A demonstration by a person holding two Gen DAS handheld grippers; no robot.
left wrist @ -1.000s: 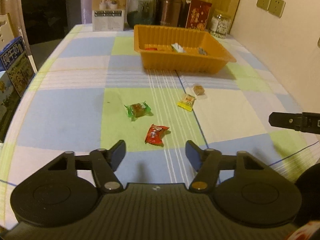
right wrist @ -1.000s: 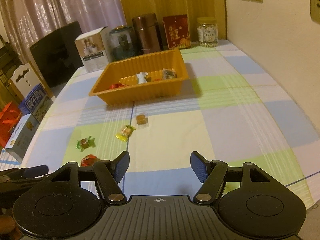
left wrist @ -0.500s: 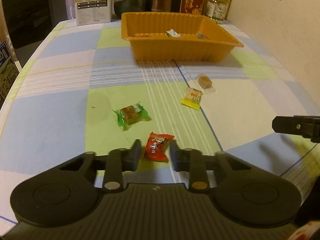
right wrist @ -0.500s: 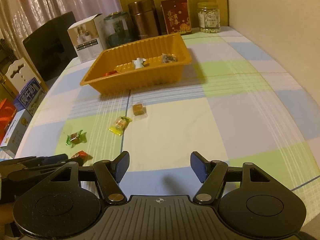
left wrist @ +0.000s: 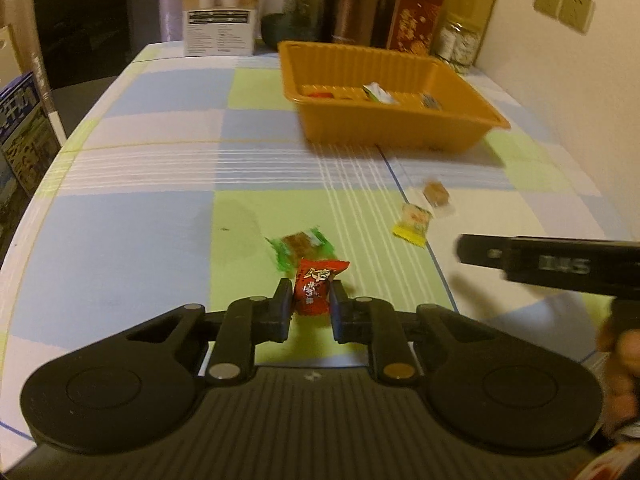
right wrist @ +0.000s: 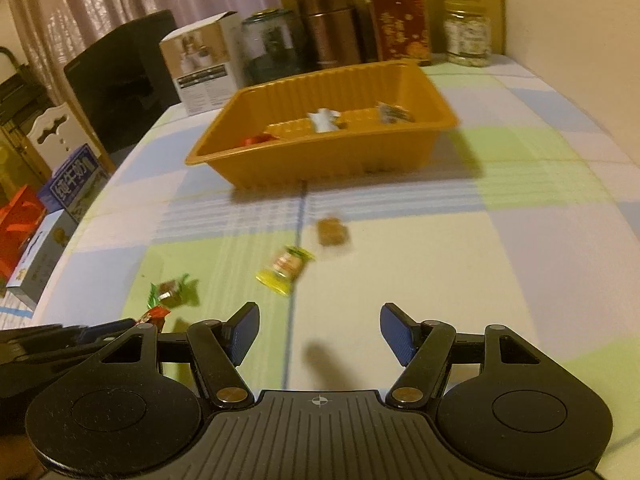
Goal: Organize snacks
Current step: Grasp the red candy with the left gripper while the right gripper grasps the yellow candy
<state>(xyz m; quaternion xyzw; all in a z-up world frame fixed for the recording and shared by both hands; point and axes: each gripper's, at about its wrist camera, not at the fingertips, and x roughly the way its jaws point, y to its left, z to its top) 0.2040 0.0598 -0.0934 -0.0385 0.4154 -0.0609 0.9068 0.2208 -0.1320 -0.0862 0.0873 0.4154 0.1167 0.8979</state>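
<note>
pinching red snack (left wrist: pixel 313 294), lower half hidden.

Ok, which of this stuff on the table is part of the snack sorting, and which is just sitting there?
Job:
orange tray
red snack, gripped in the left gripper
green-wrapped candy
yellow-wrapped candy
clear-wrapped brown candy

Just there:
white box
copper canister
red tin
glass jar
</note>
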